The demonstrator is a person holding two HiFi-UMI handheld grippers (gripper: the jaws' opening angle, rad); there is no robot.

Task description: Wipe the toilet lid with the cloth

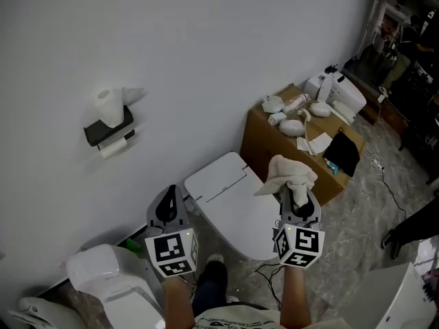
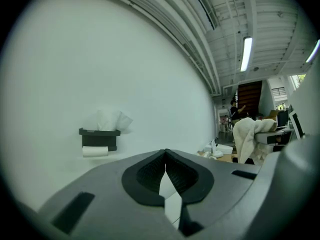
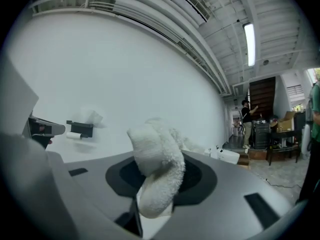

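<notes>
Visibly fluffy cloth (image 1: 291,173) — off-white, crumpled

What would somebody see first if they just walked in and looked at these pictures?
Most likely the fluffy white cloth, bunched up and clamped in the right tool, held over the white toilet lid, which is shut. The left tool is beside it, closed and empty. On the wall to the left, a dark holder carries tissues and a paper roll.
</notes>
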